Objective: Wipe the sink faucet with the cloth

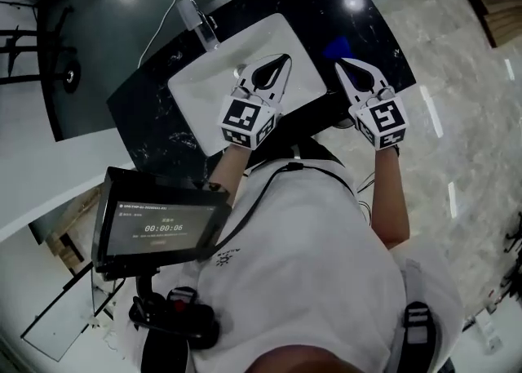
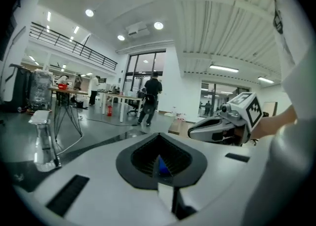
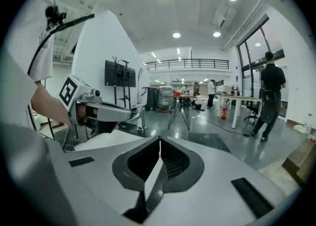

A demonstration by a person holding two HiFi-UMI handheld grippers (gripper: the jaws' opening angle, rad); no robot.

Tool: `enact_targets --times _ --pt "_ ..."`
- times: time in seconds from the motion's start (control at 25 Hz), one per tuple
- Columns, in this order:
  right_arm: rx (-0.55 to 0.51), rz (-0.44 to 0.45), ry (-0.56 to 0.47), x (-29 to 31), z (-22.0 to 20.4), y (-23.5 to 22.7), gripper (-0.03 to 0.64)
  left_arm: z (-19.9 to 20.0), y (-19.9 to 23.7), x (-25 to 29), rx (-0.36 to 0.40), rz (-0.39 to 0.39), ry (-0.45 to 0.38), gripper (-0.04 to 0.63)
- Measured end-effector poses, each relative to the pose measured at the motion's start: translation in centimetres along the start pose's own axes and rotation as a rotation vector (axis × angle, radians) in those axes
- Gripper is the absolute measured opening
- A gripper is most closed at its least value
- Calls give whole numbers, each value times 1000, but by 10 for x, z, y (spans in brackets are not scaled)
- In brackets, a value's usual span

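Note:
A chrome faucet (image 1: 198,20) stands at the far left corner of a white sink (image 1: 204,86) set in a black marble counter (image 1: 155,118). My left gripper (image 1: 285,59) hangs over the sink's right half with its jaws meeting at the tips and nothing gripped. Over the counter to the right of the sink, my right gripper (image 1: 341,63) is shut and empty. Just beyond its tips lies a blue patch that looks like the cloth (image 1: 337,47). In the left gripper view the same blue (image 2: 161,166) shows through the jaw opening, with the faucet (image 2: 42,138) at left.
A screen on a stand (image 1: 155,223) sits at my lower left. Pale stone floor (image 1: 457,102) runs to the right of the counter. In the gripper views a person in black (image 2: 150,94) walks through the hall, beside tables and a tripod (image 2: 66,116).

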State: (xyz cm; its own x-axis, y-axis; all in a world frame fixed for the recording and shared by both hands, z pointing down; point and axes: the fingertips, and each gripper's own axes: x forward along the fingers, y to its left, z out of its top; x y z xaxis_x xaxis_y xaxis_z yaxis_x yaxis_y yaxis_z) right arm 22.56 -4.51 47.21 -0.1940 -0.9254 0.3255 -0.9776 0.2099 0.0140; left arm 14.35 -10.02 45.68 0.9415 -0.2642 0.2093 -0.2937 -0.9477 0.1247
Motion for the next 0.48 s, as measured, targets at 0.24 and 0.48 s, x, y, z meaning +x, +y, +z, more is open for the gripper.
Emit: enact_targets --times 0.24,0.48 --pt "29 -107 146 -22 -37 -23 101 -3 -46 26 11 -149 47 2" --pt "49 -104 297 6 -102 -49 215 -29 -59 61 6 -214 99 2"
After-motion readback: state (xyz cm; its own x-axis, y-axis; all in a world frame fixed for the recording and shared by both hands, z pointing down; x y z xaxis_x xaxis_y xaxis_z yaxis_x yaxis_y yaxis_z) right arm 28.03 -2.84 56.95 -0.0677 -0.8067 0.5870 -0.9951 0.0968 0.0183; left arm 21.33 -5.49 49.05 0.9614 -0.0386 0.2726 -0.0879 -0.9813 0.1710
